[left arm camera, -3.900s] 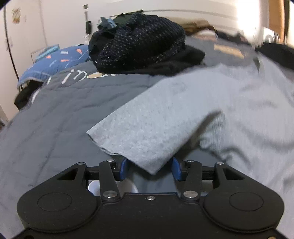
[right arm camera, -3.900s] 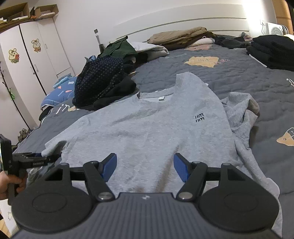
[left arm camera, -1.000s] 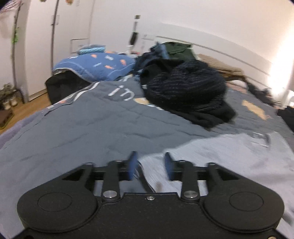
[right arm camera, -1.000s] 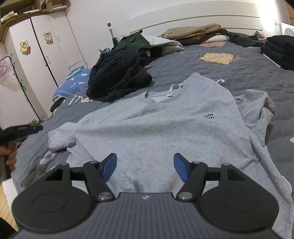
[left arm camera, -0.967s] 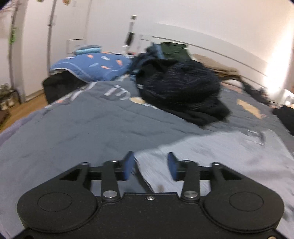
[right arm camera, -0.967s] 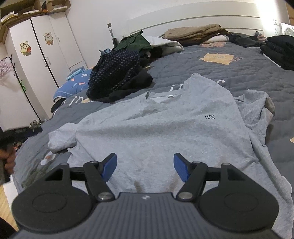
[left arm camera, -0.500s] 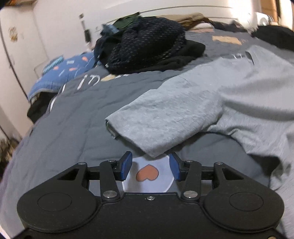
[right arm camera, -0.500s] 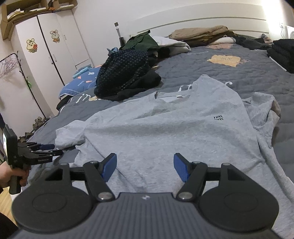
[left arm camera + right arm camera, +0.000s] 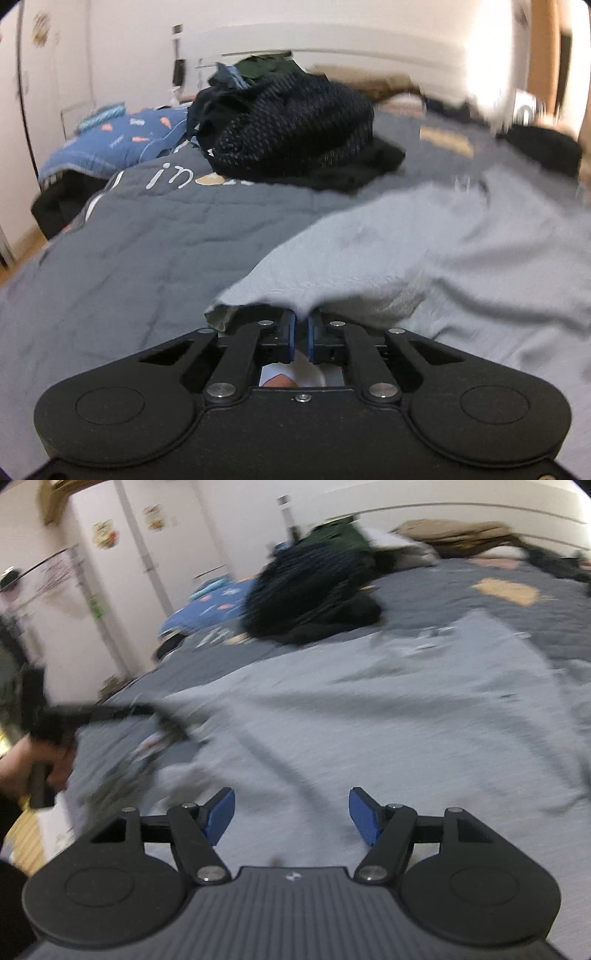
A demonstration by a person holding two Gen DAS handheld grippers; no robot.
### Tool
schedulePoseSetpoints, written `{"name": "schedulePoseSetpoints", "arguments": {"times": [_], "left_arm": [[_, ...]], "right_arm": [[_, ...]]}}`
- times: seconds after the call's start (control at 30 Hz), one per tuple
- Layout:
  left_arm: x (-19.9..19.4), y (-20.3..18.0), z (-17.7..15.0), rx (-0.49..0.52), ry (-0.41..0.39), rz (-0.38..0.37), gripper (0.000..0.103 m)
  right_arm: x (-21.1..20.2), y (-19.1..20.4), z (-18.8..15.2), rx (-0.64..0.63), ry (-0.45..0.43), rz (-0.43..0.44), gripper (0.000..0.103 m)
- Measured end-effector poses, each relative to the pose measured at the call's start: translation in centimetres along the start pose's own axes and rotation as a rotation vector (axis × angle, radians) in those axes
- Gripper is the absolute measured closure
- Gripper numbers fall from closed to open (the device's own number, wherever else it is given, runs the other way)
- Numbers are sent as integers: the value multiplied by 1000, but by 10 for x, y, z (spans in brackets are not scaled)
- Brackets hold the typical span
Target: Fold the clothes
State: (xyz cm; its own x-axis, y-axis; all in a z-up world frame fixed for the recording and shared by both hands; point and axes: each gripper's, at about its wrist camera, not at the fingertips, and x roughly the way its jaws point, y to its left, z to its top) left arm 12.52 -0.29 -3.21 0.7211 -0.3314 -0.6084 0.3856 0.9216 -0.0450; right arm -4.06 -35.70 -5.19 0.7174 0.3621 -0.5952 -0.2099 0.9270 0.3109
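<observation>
A light grey T-shirt [image 9: 424,251] lies spread face up on the bed. Its sleeve [image 9: 295,284] reaches toward me, and my left gripper [image 9: 301,328] is shut on the sleeve's edge, the cloth pinched between the blue pads. In the right wrist view the T-shirt [image 9: 369,731] fills the middle, blurred by motion. My right gripper [image 9: 291,812] hovers open above the shirt's lower part, with nothing between its fingers. The left gripper [image 9: 110,712] shows there as a dark blur at the sleeve, held by a person's hand [image 9: 22,771].
The shirt rests on a dark grey quilt [image 9: 129,251]. A heap of dark clothes [image 9: 291,125] sits beyond the sleeve, a blue patterned pillow [image 9: 114,144] at far left. Black clothes [image 9: 543,147] lie at far right. Folded garments [image 9: 450,531] line the headboard; a white wardrobe [image 9: 122,554] stands left.
My left gripper went forward onto the sleeve and its jaws closed on the sleeve's edge. The right gripper swung leftward over the shirt and stayed open; its view is now blurred.
</observation>
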Motion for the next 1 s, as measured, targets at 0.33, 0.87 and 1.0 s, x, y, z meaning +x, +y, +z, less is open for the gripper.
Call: {"name": "schedulePoseSetpoints", "arguments": {"times": [0.33, 0.87, 1.0], "left_arm": [[-4, 12, -12, -112, 138, -22, 97], [-108, -69, -90, -244, 107, -271, 66], [-109, -96, -110, -180, 170, -274, 66]], "right_arm": [[-6, 92, -39, -175, 83, 142, 36], [-105, 32, -61, 34, -110, -192, 36], [-141, -5, -79, 133, -157, -319, 36]]}}
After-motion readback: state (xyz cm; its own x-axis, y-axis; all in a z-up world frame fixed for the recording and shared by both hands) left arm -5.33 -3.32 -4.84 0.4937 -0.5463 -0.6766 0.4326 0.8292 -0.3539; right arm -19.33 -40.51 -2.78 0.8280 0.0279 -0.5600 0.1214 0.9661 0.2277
